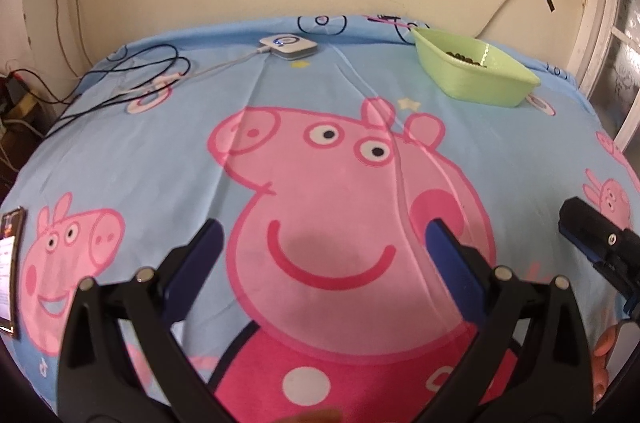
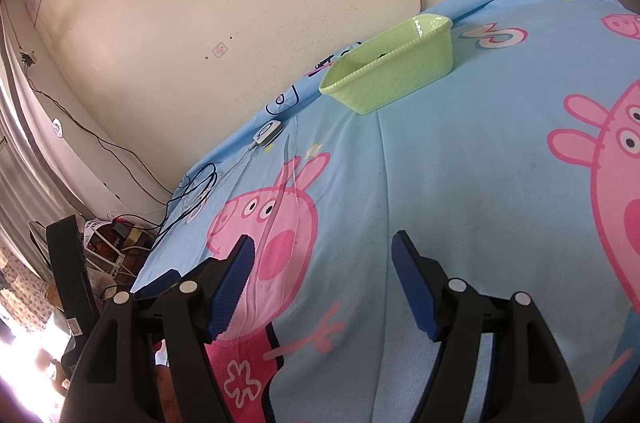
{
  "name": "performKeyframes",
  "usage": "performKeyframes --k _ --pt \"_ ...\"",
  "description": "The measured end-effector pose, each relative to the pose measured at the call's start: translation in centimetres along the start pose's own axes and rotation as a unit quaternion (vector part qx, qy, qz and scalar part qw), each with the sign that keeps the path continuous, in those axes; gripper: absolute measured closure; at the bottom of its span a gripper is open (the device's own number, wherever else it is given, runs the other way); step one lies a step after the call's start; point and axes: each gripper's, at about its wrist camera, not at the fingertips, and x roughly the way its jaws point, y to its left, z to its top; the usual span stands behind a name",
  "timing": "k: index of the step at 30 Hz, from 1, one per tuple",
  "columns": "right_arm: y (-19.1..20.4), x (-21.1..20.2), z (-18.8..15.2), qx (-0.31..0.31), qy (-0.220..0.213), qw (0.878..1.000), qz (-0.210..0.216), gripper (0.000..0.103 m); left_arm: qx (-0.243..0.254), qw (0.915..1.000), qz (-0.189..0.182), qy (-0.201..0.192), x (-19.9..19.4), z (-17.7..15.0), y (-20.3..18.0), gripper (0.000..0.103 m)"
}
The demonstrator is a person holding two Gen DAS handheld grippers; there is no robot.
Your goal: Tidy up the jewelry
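Dark jewelry (image 1: pixel 466 57) inside green basket (image 1: pixel 472 79)

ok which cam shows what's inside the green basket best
The left wrist view. It looks over the rim into the green basket, where a small dark pile lies on the floor; too small to identify. The right wrist view sees the basket lower and side-on, mostly its outer wall, with only a dark speck inside.
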Motion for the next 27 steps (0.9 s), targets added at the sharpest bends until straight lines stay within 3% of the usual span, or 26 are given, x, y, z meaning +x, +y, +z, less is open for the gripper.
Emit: performKeyframes --k 27 --pt "-0.03 -0.06 -0.02 -0.001 0.002 1.0 0.001 0.053 0.025 0.9994 0.013 0.02 0.39 -0.36 -0.75 0.006"
